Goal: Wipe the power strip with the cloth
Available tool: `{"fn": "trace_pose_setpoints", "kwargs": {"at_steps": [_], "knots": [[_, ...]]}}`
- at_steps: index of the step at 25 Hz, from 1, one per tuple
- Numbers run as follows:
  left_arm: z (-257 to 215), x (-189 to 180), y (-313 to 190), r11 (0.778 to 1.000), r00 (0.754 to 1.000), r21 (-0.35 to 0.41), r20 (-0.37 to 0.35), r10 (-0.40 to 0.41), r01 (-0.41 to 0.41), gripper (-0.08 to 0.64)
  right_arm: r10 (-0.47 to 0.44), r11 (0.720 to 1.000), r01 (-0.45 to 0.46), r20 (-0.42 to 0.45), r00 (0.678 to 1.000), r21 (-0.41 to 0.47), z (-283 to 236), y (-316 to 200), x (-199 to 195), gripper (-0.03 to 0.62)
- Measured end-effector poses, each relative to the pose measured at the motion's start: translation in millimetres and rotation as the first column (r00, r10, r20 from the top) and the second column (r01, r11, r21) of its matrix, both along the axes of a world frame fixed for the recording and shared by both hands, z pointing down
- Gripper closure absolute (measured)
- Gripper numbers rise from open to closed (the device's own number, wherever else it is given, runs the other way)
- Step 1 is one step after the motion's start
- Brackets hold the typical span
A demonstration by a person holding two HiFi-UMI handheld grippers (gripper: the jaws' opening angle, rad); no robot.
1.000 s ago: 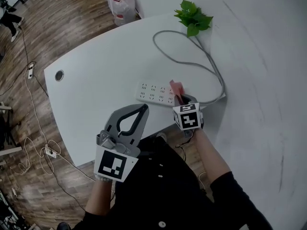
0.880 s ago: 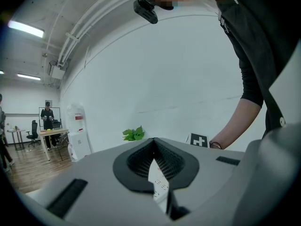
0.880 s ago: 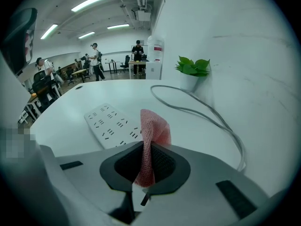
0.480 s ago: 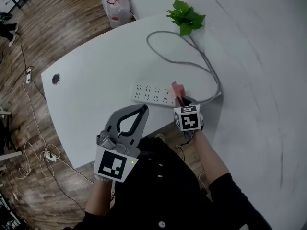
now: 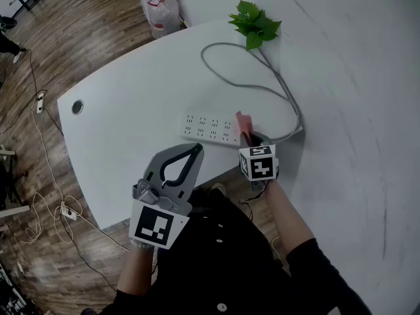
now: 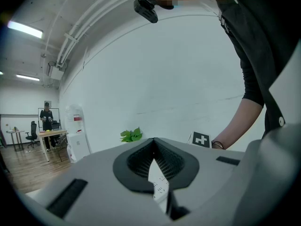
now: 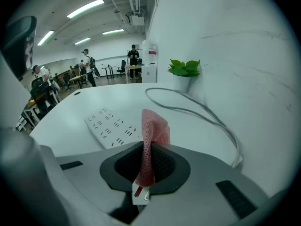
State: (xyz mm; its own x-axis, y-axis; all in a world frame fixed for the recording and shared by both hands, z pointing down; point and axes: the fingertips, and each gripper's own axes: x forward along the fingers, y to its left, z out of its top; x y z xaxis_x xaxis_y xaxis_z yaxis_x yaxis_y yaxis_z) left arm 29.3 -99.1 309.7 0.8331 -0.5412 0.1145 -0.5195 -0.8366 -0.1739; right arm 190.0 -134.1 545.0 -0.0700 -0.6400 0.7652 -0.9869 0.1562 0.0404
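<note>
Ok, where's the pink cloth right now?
Near the centre of the head view, the cloth is clamped in the right gripper, right by the right end of the power strip.

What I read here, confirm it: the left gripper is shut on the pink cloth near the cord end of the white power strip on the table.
Wrong in one respect: the right gripper, not the left, is shut on the pink cloth, as the right gripper view shows. The rest holds: it is near the cord end of the white power strip on the table.
</note>
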Motion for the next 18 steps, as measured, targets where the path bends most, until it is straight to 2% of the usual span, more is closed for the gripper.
{"fn": "trace_pose_setpoints", "kwargs": {"at_steps": [9,18], "knots": [[0.7,-2.8,-0.9,1.0,1.0,-0.001,-0.003,-0.024,0.024,0.546,-0.043,0.996,0.041,0.02,0.999,0.08,-40.0,-4.1,-11.4,0.538],[-0.9,-22.5,-5.5,0.996,0.996,-0.003,0.005,-0.091,0.091,0.546,-0.156,0.976,0.146,0.052,0.986,0.163,-78.8,-28.9,-57.9,0.538]]}}
